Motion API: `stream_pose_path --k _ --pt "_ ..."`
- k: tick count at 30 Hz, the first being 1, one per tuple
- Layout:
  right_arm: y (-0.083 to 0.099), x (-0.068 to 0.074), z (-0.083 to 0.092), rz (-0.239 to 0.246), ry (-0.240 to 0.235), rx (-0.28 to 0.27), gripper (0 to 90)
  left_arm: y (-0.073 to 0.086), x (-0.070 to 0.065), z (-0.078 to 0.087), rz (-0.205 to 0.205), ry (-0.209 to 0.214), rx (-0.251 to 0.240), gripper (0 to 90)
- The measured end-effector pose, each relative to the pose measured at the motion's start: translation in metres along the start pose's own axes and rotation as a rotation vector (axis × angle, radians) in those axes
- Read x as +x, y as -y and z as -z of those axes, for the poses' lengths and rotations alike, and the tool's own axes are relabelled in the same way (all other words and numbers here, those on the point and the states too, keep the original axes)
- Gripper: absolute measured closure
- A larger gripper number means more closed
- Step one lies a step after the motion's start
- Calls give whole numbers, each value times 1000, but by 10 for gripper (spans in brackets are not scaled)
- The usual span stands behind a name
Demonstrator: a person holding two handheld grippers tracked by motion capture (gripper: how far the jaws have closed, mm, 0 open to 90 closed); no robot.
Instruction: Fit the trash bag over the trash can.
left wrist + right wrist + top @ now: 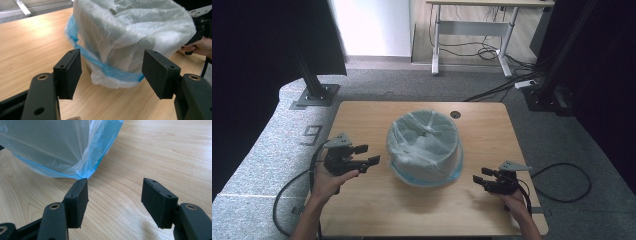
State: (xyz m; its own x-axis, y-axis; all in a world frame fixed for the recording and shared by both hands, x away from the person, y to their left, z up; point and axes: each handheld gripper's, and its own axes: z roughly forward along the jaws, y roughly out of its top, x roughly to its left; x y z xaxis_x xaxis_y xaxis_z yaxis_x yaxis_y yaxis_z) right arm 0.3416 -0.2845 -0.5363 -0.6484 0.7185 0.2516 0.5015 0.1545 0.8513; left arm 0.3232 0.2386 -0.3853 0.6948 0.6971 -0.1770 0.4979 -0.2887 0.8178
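A pale wooden desk [362,210] carries, at its centre, a round grey bin lined with a translucent white plastic bag [424,145], the bag's blue drawstring hem [452,175] pulled down over the rim and hanging low around the wall, near the desk. The person's two hand-held grippers flank it: the left gripper [367,155] is near the bin's left side, its black fingers [68,72] released and empty, aimed at the lower fold of the liner, and the right gripper [479,177] sits low over the desk, a little apart from the bin's right side, its fingers [77,200] likewise spread with nothing between them.

The step in hand looks to be taking hold of the liner's hem on both sides. To do it well, each gripper would best come in low and level, so that one finger slips under the loose blue edge and the other stays outside it, then pinch film alone, not the bin wall. From the right gripper view, the bunched blue corner [90,171] just ahead of the fingers looks the easiest bite. Thin film tears and slips, so a slow, even pull on opposite sides seems wise, lest the light bin tip or slide.
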Motion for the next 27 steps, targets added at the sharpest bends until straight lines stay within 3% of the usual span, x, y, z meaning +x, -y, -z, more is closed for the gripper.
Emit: stream_pose_path --k 5,6,8,12,27 --pt "1 0 -2 -1 3 6 373 11 5 -2 17 7 22 321" --pt "1 0 -2 1 2 9 372 18 7 -7 12 5 60 318" --pt "1 0 -2 0 1 11 372 24 8 -12 18 -53 67 313" --pt "2 0 -2 -2 3 15 372 33 14 -14 53 -43 60 315" --pt "3 -1 -2 -3 7 18 372 48 23 -14 86 -41 64 316"
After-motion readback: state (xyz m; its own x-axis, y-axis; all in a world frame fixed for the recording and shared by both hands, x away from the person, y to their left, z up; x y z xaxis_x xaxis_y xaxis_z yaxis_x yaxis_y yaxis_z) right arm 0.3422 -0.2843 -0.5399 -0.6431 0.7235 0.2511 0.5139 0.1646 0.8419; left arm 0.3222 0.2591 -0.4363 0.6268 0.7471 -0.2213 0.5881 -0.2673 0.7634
